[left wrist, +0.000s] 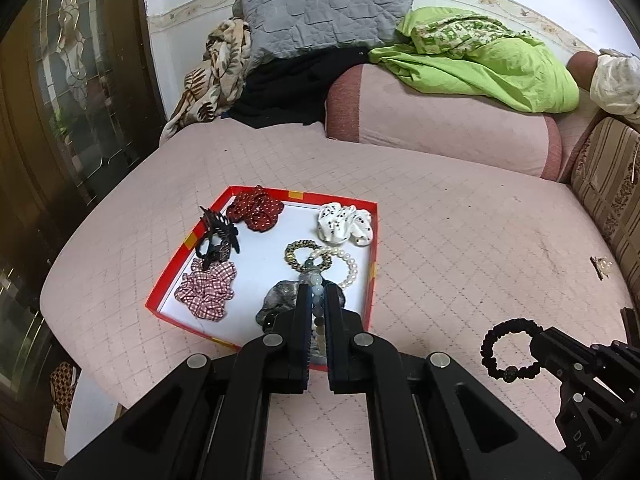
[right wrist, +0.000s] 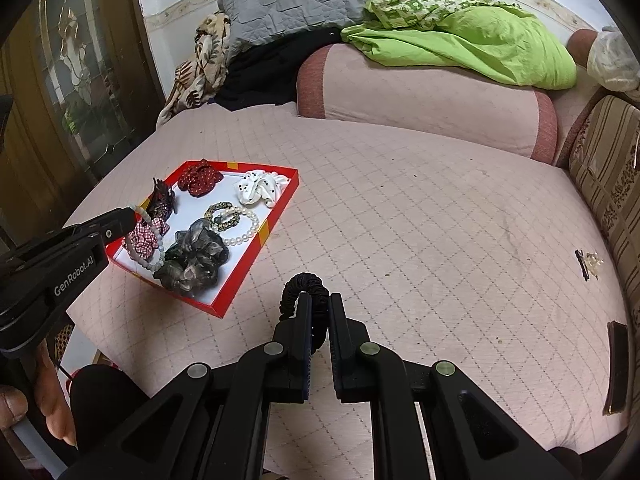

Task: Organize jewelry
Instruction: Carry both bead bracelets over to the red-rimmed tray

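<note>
Left gripper (left wrist: 317, 292) clamped on a pale bead bracelet (right wrist: 149, 245), beads squeezed between the jaws, loop hanging over the red tray (left wrist: 262, 191). From the right wrist view, same bracelet dangling over the checked scrunchie (left wrist: 206, 291) corner of the tray. Right gripper (right wrist: 320, 304) clenched on a black beaded bracelet (left wrist: 510, 354), loop sticking out ahead of the fingertips, over the pink quilted bedcover (right wrist: 420, 240), just beside the tray's near right edge, not in it.

Inside the tray, white floor: grey mottled scrunchie (right wrist: 194, 258) at the near side, checked red-and-white scrunchie at the near left, black claw clip (left wrist: 218, 240) behind it against the left wall, red dotted scrunchie (left wrist: 256, 210) at the far left corner, white dotted scrunchie (left wrist: 346, 226) at the far right corner. Pearl bracelet (right wrist: 242, 226) and a gold-green beaded ring (left wrist: 306, 254) overlapping in the middle right.

Farther out: pink bolster (left wrist: 440, 120) across the bed, green sheet (left wrist: 492, 60) heaped on it, grey quilted pillow (left wrist: 320, 4) against the wall, leaf-print cloth (left wrist: 212, 76) at left. Small clip-like item (right wrist: 586, 262) lying on the cover near the striped cushion (right wrist: 608, 184) at right, too small to identify. Bare fingers (right wrist: 48, 408) visible under the left gripper's handle.
</note>
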A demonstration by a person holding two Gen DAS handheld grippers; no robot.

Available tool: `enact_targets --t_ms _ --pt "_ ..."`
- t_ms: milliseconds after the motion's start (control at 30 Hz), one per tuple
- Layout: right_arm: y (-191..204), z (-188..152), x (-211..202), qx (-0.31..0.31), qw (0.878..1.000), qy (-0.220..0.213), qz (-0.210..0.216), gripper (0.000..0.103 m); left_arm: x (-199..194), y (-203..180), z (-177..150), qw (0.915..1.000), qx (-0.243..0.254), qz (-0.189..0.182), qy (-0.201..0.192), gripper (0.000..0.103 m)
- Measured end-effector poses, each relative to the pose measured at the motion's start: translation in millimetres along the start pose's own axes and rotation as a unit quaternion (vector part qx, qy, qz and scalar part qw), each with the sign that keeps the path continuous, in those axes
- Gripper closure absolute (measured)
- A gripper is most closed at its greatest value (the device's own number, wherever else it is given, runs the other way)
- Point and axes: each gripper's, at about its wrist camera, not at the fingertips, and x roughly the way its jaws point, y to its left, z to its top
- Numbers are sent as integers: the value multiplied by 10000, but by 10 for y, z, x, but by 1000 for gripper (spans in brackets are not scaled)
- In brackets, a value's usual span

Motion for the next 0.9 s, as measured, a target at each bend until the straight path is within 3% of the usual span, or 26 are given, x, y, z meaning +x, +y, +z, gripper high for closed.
enact_targets --t_ms 900 --pt "128 65 262 15 9998 122 151 94 291 190 2 9995 -58 84 292 98"
